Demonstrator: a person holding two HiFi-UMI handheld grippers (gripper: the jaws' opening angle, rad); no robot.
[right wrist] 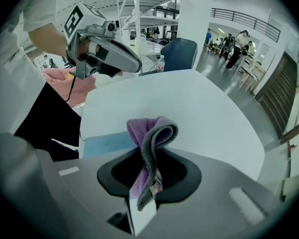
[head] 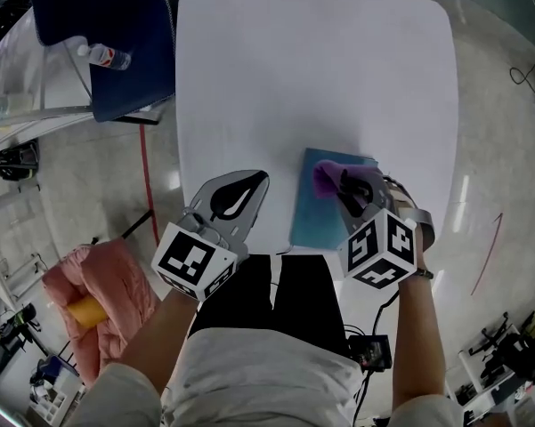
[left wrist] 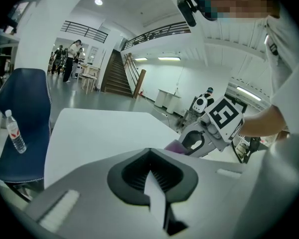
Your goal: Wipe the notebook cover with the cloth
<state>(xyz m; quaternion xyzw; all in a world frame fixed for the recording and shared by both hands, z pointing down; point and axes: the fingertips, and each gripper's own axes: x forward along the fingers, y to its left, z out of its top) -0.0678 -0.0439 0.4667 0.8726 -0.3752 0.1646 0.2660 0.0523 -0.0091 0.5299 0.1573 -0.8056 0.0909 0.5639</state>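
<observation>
Lying at about 5 o'clock on the white table (head: pixel 312 69), close to the near edge, the blue notebook (head: pixel 319 213) has its long axis running roughly 12 to 6, with the far short end leaning a touch toward 1. I can't make out which side carries the spine.

The purple cloth (head: pixel 327 177) sits over the cover's far end, bunched into a fold. The right gripper (head: pixel 352 190) is clenched on it, and only a narrow pinch of cloth lies between the jaws. Whether the cloth is pressing on the cover I can't tell.

The left gripper (head: pixel 246 192) hovers at the notebook's 9 o'clock, apart from it, with its jaws together on nothing.

The risk I see is that nothing pins the notebook down. A stroke pulled toward 6 could drag the whole book along the smooth table and over the near edge. A stroke toward 3 or 9 could spin it. With so thin a bite, the cloth might also tug out of the jaws under friction. And since it is bunched rather than spread, the hard jaw tips could scrape the cover.
</observation>
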